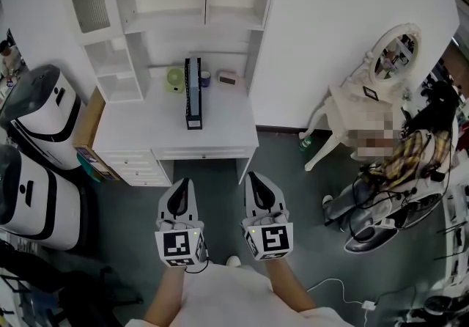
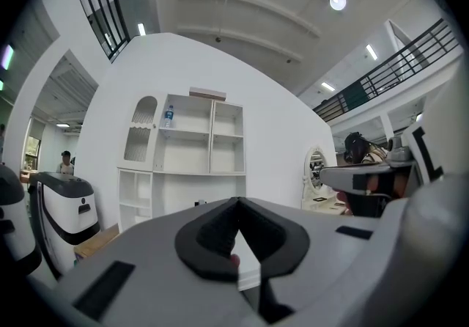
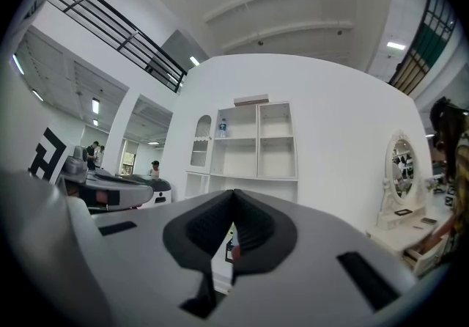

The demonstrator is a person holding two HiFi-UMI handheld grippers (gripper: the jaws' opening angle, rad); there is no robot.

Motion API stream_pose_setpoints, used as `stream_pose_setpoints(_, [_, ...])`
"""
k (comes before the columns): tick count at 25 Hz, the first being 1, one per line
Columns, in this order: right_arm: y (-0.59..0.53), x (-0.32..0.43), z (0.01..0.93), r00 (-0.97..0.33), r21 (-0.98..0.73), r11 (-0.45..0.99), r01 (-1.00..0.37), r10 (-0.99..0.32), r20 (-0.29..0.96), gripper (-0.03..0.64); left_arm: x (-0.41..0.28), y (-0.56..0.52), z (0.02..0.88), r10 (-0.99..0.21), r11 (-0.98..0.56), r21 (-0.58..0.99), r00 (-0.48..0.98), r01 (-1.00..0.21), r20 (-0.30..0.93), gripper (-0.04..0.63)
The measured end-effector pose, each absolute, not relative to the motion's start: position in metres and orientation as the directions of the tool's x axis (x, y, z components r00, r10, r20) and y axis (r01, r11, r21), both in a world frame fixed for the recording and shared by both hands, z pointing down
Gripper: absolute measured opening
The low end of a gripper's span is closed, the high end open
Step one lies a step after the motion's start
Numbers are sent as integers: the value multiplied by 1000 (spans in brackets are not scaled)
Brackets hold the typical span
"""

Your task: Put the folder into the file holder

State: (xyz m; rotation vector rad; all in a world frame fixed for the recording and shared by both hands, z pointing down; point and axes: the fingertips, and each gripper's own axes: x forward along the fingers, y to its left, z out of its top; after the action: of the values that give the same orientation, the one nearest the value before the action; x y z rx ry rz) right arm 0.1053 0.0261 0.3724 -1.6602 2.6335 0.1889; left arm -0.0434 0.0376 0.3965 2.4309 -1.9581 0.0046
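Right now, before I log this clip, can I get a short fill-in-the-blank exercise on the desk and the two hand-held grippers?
1. On the white desk, the black upright file holder stands ____ the green round container and the small blue cup.
2. In the head view, the small blue cup is on the file holder's ____ side.
3. The left hand-held gripper and the right hand-held gripper both have their jaws ____.

Missing words: between; right; shut.
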Motion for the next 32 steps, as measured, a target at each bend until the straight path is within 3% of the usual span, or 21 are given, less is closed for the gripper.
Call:
stream_pose_setpoints(12, [44, 93, 346, -458, 168, 436, -884, -879, -130, -10, -48, 47, 383, -979, -202, 20, 202, -979, -13, -8])
stream_pose_setpoints(17, [46, 93, 350, -520, 74, 515, -854, -849, -94, -15, -45, 51, 386, -979, -204, 28, 204, -979, -4, -8])
stream_pose_setpoints(21, [48, 94, 348, -481, 169, 463, -870, -872, -86, -15, -42, 55, 382, -978, -209, 18, 209, -978, -13, -8])
stream_pose_setpoints(32, [44, 100, 335, -456, 168, 433, -885, -879, -138, -14, -40, 54, 360, -977, -206, -22, 207, -978, -55, -8])
